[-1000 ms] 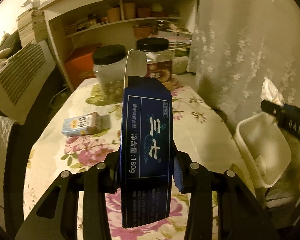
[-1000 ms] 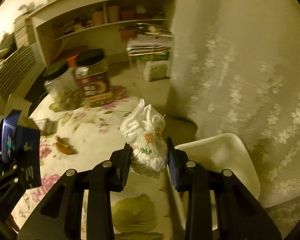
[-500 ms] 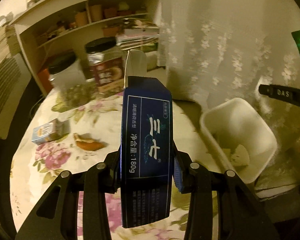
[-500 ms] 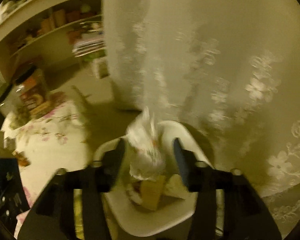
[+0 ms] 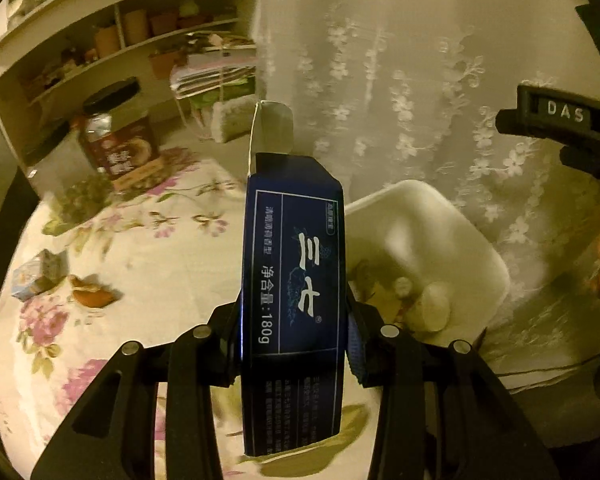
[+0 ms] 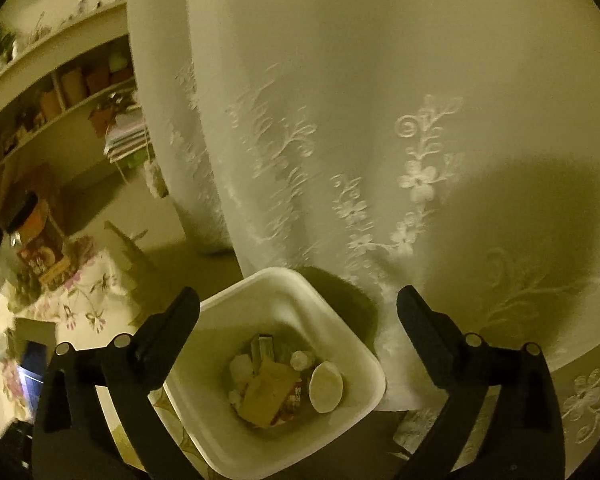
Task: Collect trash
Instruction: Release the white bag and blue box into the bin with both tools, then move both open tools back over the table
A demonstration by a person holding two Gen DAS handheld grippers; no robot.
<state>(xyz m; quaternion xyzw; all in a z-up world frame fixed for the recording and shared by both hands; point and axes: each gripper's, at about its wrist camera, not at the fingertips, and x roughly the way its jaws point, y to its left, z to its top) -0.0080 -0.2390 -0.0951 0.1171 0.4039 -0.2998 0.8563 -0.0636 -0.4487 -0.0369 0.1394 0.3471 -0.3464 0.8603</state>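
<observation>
Left wrist view: left tongs point(image 5: 296, 344) clamp the blue carton point(image 5: 294, 280), right tongs point(image 6: 298, 320) opening empty over the bin point(image 6: 352, 344); carry it fully above before releasing.

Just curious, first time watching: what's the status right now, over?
Left gripper clamped on blue box. Right gripper opening, nothing between its fingers, above white bin. Peel and small carton on table. Nothing in the way.
</observation>
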